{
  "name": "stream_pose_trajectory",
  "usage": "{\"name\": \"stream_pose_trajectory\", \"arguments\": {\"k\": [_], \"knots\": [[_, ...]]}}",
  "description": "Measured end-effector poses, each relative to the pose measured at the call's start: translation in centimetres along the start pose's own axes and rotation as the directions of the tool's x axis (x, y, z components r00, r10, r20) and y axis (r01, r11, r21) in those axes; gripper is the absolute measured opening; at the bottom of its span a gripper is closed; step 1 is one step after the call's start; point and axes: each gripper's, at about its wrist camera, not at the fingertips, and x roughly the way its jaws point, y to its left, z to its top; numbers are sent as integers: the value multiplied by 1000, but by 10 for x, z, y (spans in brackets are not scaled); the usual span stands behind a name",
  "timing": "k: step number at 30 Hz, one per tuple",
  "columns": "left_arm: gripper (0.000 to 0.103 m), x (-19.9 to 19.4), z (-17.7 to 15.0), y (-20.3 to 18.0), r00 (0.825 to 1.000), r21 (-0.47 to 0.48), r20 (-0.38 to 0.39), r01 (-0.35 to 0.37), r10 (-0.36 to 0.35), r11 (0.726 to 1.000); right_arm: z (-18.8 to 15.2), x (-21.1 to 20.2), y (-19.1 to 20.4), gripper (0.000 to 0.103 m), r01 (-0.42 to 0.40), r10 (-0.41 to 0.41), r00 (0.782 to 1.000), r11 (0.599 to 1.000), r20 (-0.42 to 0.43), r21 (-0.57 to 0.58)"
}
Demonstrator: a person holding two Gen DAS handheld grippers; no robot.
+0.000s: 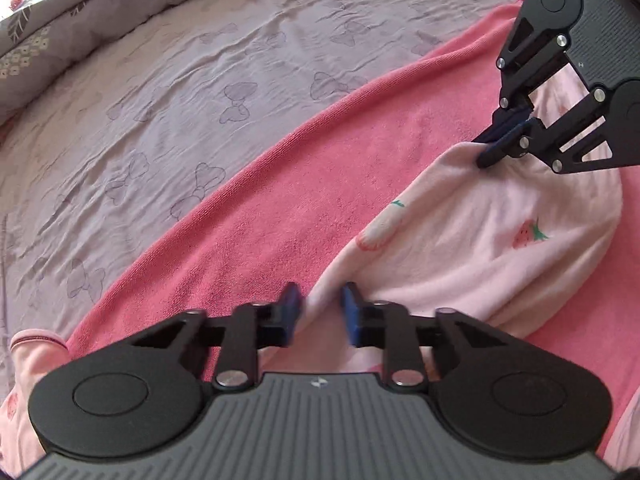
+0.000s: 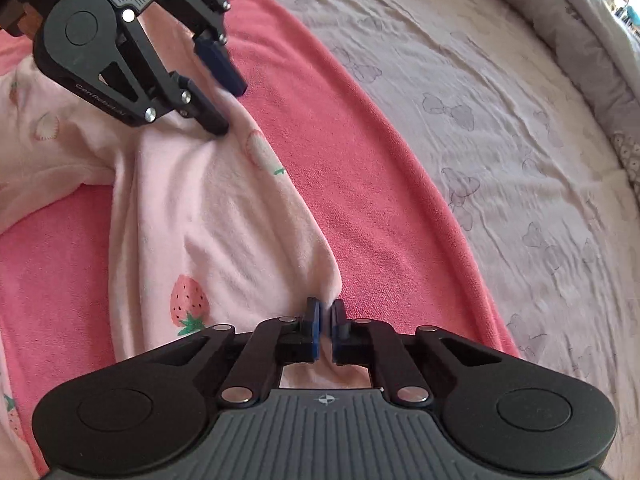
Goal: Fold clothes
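Lilac bedsheet (image 1: 168, 92) printed with bows covers a bed, with a patterned quilt (image 1: 60, 36) bunched along its far edge and a coral-pink towel (image 1: 260, 240) spread across the near side. On the towel lies a pale pink garment (image 1: 480, 248) dotted with strawberries, partly doubled over, one cuffed sleeve (image 1: 36, 340) trailing off the towel onto the sheet.

Left claw (image 1: 320, 312), seen from its own camera, straddles a raised ridge of the garment's edge: the blue pads (image 1: 292, 312) stand a little apart in this blurred view, with cloth filling the gap between them, and the right wrist view shows the same claw (image 2: 224, 100) pressing down into the fabric, its tips pinching up a fold. It is clamped on the garment.

Right claw (image 2: 325, 326) is all but closed, its blue pads (image 2: 314, 328) squeezing a thin peak of the garment's edge where the pale cloth meets the towel. The left wrist view confirms it: the right claw (image 1: 500, 144) nips a corner of the fabric, which puckers toward the tips.

Both claws grip the same long edge of the garment, well apart, the cloth stretched in a loose curve between them. No containers appear in either view.
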Motion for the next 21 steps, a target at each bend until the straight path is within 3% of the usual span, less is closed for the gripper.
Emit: {"name": "stream_pose_trajectory", "arguments": {"k": [3,7,10,13,15,17,21], "knots": [[3,1,2,-10,997,13,17,-75,75,997,-5,-6,1,6,52,-54,998,998,38,37],[4,1,9,-7,985,-34,57,-162,164,986,-8,-10,-4,4,155,-160,985,985,69,73],[4,7,16,-1,978,-80,49,-199,204,977,-10,-9,-23,4,183,-193,979,972,62,149],[4,4,18,5,980,-97,58,-184,190,978,-18,-13,-50,6,62,-86,993,967,87,247],[5,6,17,7,977,-87,61,-197,203,976,-26,-15,-65,13,24,-52,995,957,90,289],[5,7,17,7,974,-83,60,-214,219,973,-35,-17,-75,38,-33,4,996,948,94,315],[5,9,21,8,973,-95,62,-218,224,971,-43,-22,-89,53,-141,107,987,928,117,346]]}}
